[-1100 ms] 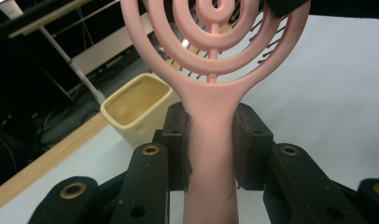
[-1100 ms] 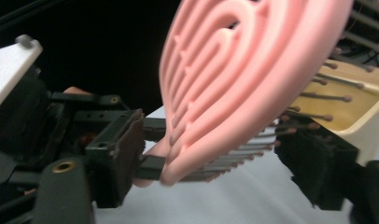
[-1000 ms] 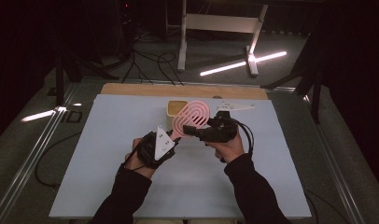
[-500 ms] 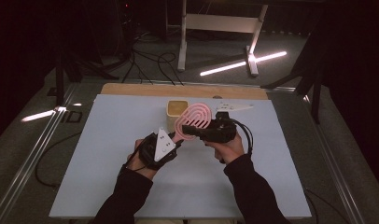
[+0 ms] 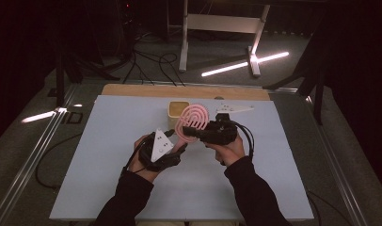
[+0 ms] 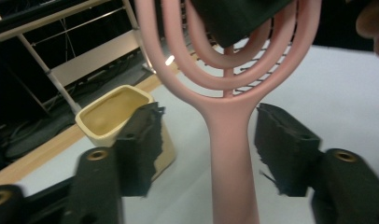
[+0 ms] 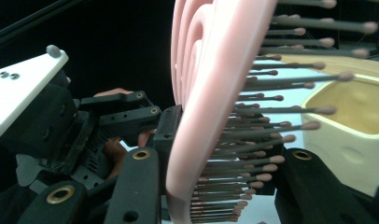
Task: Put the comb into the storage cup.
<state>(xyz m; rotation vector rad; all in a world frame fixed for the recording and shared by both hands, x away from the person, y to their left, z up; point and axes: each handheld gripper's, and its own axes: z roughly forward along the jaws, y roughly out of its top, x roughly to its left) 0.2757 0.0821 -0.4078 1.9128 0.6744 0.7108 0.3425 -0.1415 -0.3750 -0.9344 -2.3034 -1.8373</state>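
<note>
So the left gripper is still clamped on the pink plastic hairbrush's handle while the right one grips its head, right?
Not quite: in the left gripper view the left gripper has just been opening, its pads clear of the pink plastic hairbrush handle between them. The right gripper does grip the head.

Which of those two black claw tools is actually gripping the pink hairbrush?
The right gripper: its jaws clamp the pink hairbrush by the head. The left gripper has just been opening; its pads stand apart from the handle.

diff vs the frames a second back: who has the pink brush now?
Handover: the right tool has closed on the head of the pink plastic hairbrush; the left tool has just been opening, its pads now clear of the handle between them. Both hands, the cream square cup and the table stayed put.
</note>
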